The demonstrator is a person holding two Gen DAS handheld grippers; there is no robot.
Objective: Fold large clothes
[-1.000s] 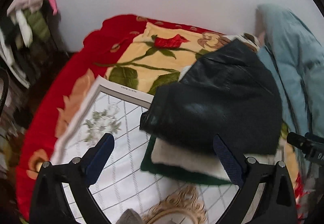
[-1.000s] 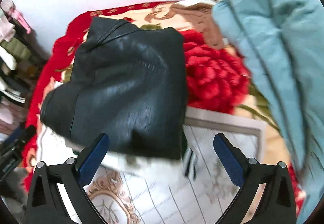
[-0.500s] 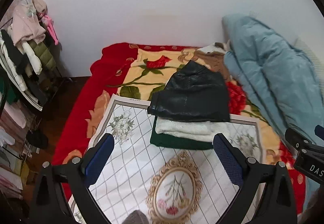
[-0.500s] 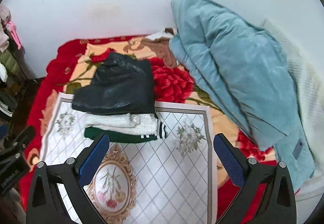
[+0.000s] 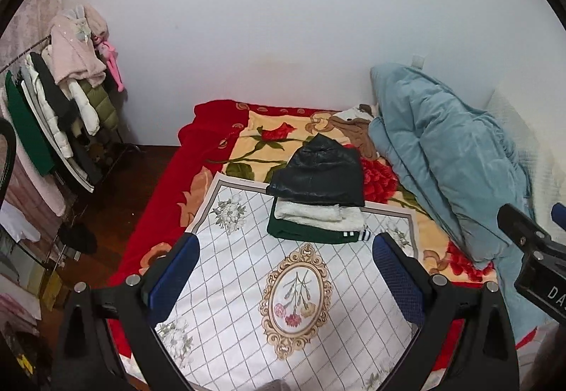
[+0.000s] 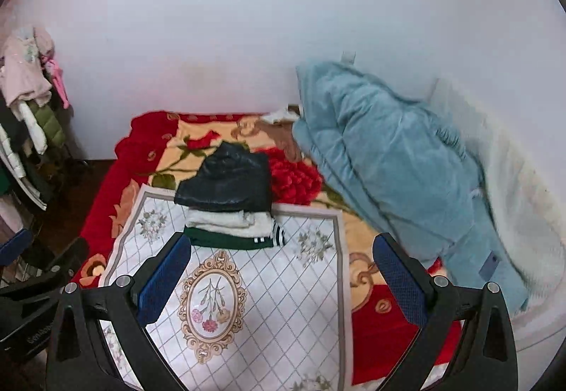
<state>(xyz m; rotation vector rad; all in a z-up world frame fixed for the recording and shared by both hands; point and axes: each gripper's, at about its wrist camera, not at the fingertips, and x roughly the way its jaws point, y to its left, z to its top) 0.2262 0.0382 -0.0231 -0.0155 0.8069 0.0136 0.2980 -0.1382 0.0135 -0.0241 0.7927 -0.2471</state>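
Observation:
A stack of folded clothes sits at the far edge of the white patterned cloth [image 5: 247, 285] on the bed. A black leather jacket [image 5: 320, 173] is on top, a white garment [image 5: 318, 214] under it, a dark green one [image 5: 307, 233] at the bottom. The stack also shows in the right wrist view, with the jacket [image 6: 226, 184] on top. My left gripper [image 5: 284, 270] is open and empty, well back from the stack. My right gripper [image 6: 283, 276] is open and empty, also held back above the cloth [image 6: 265, 302].
A light blue quilt [image 5: 449, 171] lies bunched along the right side of the bed against the wall. A red floral blanket [image 5: 212, 139] covers the bed. A clothes rack [image 5: 53, 108] with hanging coats stands on the left by the dark floor.
Both grippers have pulled back and up from the stack, which was close under them a second ago. The black jacket stays folded on top. Both stay open.

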